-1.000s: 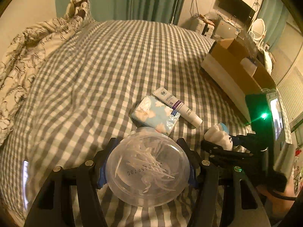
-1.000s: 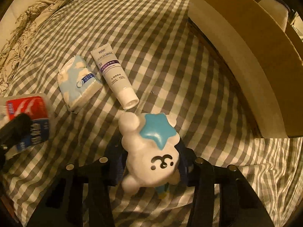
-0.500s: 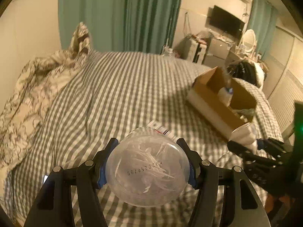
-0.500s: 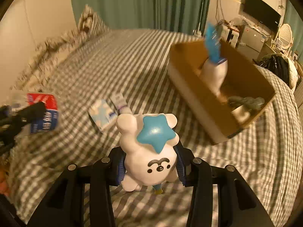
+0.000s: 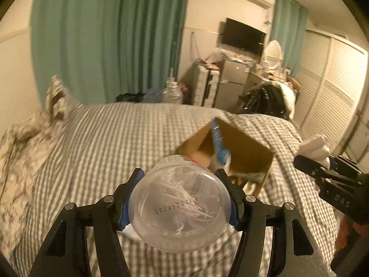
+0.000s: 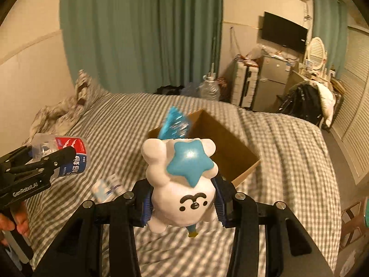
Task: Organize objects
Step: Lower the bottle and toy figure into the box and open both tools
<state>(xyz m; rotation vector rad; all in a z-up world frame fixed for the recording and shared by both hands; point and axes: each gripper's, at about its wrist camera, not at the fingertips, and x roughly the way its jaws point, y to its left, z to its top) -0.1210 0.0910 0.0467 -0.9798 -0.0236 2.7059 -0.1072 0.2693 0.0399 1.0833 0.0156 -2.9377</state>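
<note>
Left gripper [image 5: 179, 210], left wrist view: jaws clamped on the sides of a clear plastic tub [image 5: 179, 210], bottom toward the camera, printed date code visible, white strands inside, probably cotton swabs or floss picks, hard to tell through the plastic. Tub is held in the air above the checked bedspread [image 5: 103, 143]. Open cardboard box [image 5: 244, 147] sits on the bed just beyond the tub, with a blue-and-white packet [image 5: 219, 145] standing up inside. Right gripper [image 5: 320, 168] shows at the right edge with something white in it.

Right gripper [image 6: 182, 198], right wrist view: jaws closed on a white bear-shaped toy [image 6: 180, 184] with a blue star on it, lifted off the bed. Cardboard box [image 6: 230, 152] is straight ahead behind the toy, blue packet [image 6: 175, 124] blurred. Left gripper [image 6: 41, 161] at far left holds the tub [image 6: 64, 152] by its red and blue label. A small blue-white pack [image 6: 106, 188] lies on the bedspread [image 6: 288, 152] between the two grippers; a tube may be next to it, too blurred to confirm.

Step in hand, by my read: carry phase, both items picked and heading for the box. Next move calls for bringing each gripper over the box opening, clearing the near wall and the upright packet, then opening the jaws one at a time. Pack on the bed not yet stowed.
</note>
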